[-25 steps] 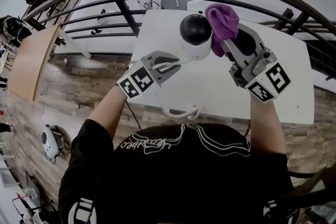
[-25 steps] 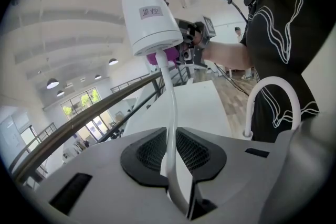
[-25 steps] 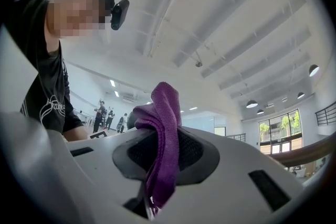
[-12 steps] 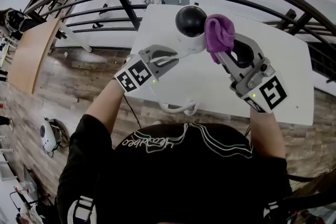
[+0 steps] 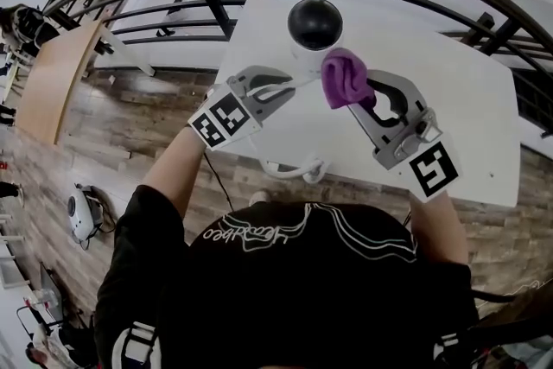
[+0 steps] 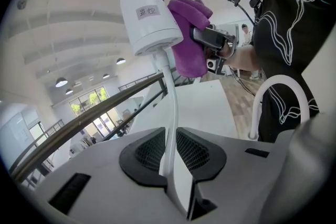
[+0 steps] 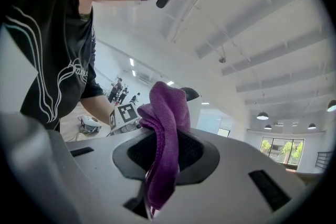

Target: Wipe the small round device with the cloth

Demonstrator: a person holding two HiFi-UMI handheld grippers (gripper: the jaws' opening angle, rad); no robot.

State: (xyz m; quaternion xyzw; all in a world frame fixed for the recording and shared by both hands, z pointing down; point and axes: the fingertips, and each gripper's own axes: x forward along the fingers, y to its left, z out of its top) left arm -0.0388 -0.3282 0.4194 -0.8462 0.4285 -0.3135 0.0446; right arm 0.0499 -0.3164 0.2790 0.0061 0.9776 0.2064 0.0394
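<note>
In the head view, the left gripper [image 5: 290, 85] held the small round device [image 5: 314, 22] up over the white table [image 5: 449, 108], while the right gripper [image 5: 356, 99] carried the purple cloth [image 5: 344, 78] just below the device's dark dome. The left gripper view showed its jaws clamped on the thin white stem [image 6: 169, 113] under the device, the cloth against the device's white side. The right gripper view showed its jaws pinched on the bunched cloth, the device just behind.
</note>
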